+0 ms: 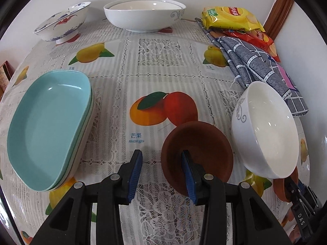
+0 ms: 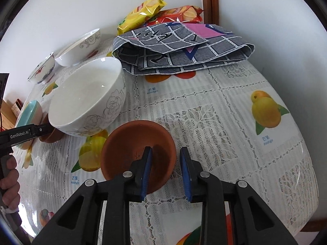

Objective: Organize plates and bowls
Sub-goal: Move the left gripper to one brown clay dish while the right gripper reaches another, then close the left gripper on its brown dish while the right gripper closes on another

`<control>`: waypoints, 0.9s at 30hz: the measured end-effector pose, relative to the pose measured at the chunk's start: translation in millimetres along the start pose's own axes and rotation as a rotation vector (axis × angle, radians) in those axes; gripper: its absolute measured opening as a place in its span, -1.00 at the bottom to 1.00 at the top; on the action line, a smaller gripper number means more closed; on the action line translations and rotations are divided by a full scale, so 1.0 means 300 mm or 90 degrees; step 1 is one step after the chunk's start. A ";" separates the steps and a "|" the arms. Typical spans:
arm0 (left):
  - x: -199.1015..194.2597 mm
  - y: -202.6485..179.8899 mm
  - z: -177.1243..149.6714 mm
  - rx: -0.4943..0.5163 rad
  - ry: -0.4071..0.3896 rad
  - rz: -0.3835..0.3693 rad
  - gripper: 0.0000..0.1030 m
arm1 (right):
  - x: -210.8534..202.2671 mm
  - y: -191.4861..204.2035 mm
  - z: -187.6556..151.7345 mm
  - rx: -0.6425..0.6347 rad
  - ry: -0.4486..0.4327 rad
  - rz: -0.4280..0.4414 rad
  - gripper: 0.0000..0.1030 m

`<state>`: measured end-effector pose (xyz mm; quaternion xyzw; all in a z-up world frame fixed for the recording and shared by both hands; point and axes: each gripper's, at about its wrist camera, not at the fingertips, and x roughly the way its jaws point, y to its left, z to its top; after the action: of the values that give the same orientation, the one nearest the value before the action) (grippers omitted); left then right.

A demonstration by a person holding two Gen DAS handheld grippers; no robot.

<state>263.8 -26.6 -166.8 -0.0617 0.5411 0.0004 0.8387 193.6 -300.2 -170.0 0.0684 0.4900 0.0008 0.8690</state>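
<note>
The sorting looks partly done: the teal plates point(image 1: 49, 126) sit stacked at the left of the surface point(image 1: 159, 65), and two white bowls point(image 1: 145, 14) are nested at the far edge beside a painted bowl point(image 1: 63, 22). Still loose, I judge, are a white bowl point(image 1: 265, 130) and two brown dishes. The left gripper point(image 1: 161, 173) has its jaws apart astride the rim of one brown dish point(image 1: 200, 149), not pressing. The right gripper point(image 2: 166, 171) likewise straddles the other dish's point(image 2: 132, 149) near rim, jaws apart. Both dishes are small, matte terracotta, shallow.
</note>
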 end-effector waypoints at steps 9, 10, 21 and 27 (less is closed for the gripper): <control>0.013 -0.003 0.018 0.000 -0.004 -0.011 -0.24 | 0.011 0.004 0.016 -0.010 -0.007 -0.003 -0.46; 0.013 -0.003 0.019 0.001 -0.003 -0.011 -0.24 | 0.010 0.006 0.014 -0.012 -0.011 -0.006 -0.47; -0.006 -0.003 0.005 0.000 -0.010 -0.038 -0.76 | -0.017 0.020 0.011 -0.003 -0.036 -0.009 -0.80; -0.081 -0.002 0.002 0.010 -0.052 -0.047 -0.83 | -0.064 0.057 0.006 -0.016 -0.057 -0.010 -0.83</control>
<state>254.3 -25.6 -144.5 -0.0748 0.5036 -0.0324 0.8601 186.3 -284.9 -150.7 0.0537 0.4513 -0.0028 0.8908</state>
